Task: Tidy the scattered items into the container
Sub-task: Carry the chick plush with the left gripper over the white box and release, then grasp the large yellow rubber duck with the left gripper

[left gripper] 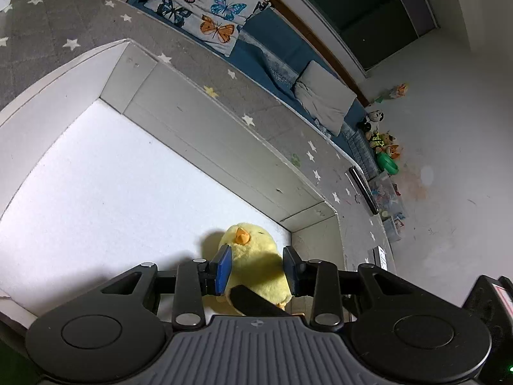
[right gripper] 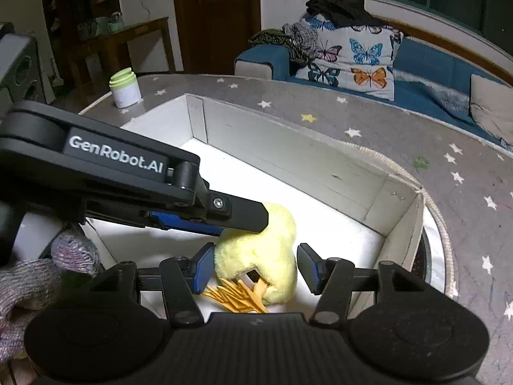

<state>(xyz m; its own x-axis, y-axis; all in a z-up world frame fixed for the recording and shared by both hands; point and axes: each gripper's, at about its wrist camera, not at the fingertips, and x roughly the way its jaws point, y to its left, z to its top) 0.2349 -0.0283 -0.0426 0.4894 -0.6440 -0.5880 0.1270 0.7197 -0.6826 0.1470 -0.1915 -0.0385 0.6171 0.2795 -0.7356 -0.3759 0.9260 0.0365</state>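
A yellow plush chick (left gripper: 253,256) with an orange beak lies in the near right corner of the white box (left gripper: 205,122). My left gripper (left gripper: 258,266) is open, its blue pads either side of the chick's body, apart from it or just touching. In the right wrist view the chick (right gripper: 266,250) shows its orange feet, and the left gripper (right gripper: 237,221) reaches in from the left over its top. My right gripper (right gripper: 255,268) is open with its fingers on both sides of the chick's lower body, inside the white box (right gripper: 288,147).
The box sits on a grey star-patterned round rug (right gripper: 384,122). A green-lidded white jar (right gripper: 125,88) stands on the rug behind the box. A blue sofa with a butterfly cushion (right gripper: 356,57) is beyond. Toys (left gripper: 384,147) line the wall.
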